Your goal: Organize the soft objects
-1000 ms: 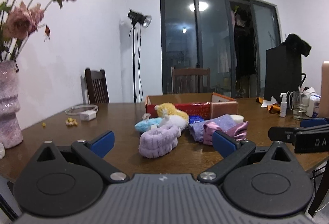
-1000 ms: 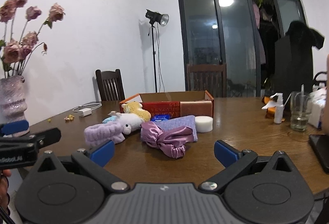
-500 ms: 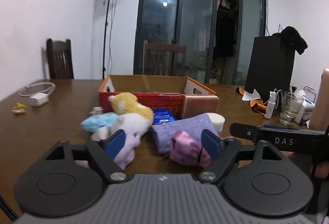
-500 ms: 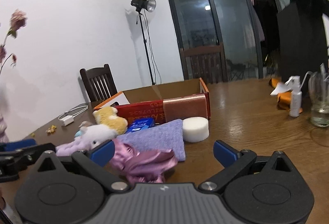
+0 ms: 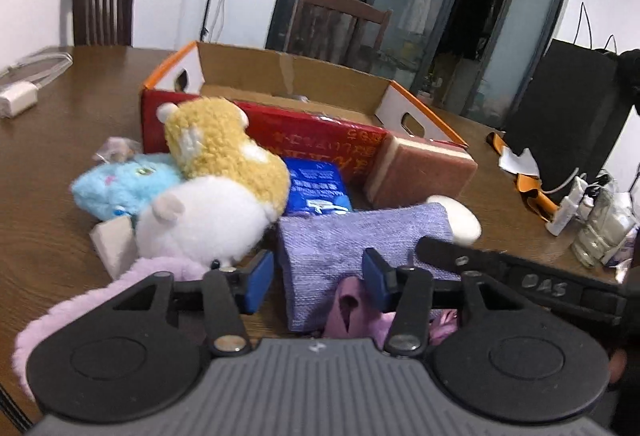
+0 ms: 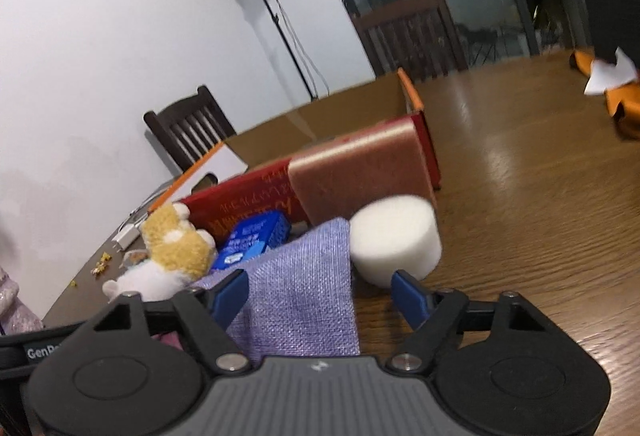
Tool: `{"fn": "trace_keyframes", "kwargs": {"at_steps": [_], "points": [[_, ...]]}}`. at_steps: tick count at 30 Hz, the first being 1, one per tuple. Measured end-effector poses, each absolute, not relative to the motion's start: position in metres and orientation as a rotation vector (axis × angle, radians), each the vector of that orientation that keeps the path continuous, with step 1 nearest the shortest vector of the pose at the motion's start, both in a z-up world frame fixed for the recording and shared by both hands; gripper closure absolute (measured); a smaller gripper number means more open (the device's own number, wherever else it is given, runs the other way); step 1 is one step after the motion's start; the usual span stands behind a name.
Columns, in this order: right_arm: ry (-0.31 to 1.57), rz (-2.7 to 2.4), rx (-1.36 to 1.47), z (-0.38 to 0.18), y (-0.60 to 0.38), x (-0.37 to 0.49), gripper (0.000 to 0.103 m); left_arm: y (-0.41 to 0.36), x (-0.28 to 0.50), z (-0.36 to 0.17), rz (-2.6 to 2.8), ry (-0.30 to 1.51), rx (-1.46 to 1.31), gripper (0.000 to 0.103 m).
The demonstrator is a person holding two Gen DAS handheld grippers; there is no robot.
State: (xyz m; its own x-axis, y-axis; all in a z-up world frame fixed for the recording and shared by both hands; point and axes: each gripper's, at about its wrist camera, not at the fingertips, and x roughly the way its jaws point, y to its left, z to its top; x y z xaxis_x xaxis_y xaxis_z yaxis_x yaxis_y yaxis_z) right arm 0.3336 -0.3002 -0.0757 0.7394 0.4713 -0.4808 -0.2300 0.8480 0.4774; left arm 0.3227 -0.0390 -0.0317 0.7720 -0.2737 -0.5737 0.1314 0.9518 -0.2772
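A pile of soft things lies in front of a red cardboard box [image 5: 320, 134]. A yellow and white plush [image 5: 216, 172], a light blue plush [image 5: 124, 184], a fluffy lilac headband [image 5: 100, 300] and a folded purple cloth [image 5: 352, 240] lie together. My left gripper [image 5: 318, 278] is open, its jaws astride the near edge of the purple cloth above a pink satin scrunchie [image 5: 352, 316]. My right gripper [image 6: 320, 296] is open over the same purple cloth [image 6: 300, 296], next to a white round sponge [image 6: 394, 240].
A pink rectangular sponge [image 6: 360, 176] leans on the box front beside a blue packet [image 6: 252, 236]. A charger and cable [image 5: 24, 88] lie far left. Bottles and a glass [image 5: 592, 220] stand right. Orange items [image 6: 612, 88] lie far right on the wooden table [image 6: 540, 196].
Both grippers have moved forward and down onto the pile. The left gripper's jaws have narrowed around the purple cloth's edge. The objects have not moved.
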Motion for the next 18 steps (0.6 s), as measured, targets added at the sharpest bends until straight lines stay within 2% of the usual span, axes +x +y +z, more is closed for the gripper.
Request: {"fn": "trace_keyframes", "kwargs": {"at_steps": [2, 3, 4, 5, 7, 9, 18], "points": [[0.645, 0.428, 0.42, -0.08, -0.298, 0.335, 0.071, -0.039, 0.326, -0.032, -0.248, 0.666, -0.244, 0.076], [0.64, 0.43, 0.413, -0.08, -0.296, 0.334, 0.076, -0.039, 0.327, -0.031, -0.254, 0.668, -0.246, 0.081], [0.628, 0.421, 0.389, -0.078, -0.293, 0.332, 0.085, -0.04, 0.326, -0.029, -0.267, 0.665, -0.243, 0.09], [0.615, 0.416, 0.37, -0.075, -0.291, 0.329, 0.089, -0.041, 0.325, -0.026, -0.278, 0.661, -0.239, 0.091], [0.586, 0.415, 0.345, -0.07, -0.288, 0.323, 0.089, -0.046, 0.322, -0.019, -0.284, 0.638, -0.219, 0.095], [0.553, 0.42, 0.313, -0.059, -0.284, 0.315, 0.095, -0.049, 0.315, -0.01, -0.279, 0.602, -0.194, 0.096], [0.375, 0.435, 0.26, 0.003, -0.288, 0.268, 0.095, -0.043, 0.274, 0.046, -0.322, 0.423, -0.195, 0.097]]}}
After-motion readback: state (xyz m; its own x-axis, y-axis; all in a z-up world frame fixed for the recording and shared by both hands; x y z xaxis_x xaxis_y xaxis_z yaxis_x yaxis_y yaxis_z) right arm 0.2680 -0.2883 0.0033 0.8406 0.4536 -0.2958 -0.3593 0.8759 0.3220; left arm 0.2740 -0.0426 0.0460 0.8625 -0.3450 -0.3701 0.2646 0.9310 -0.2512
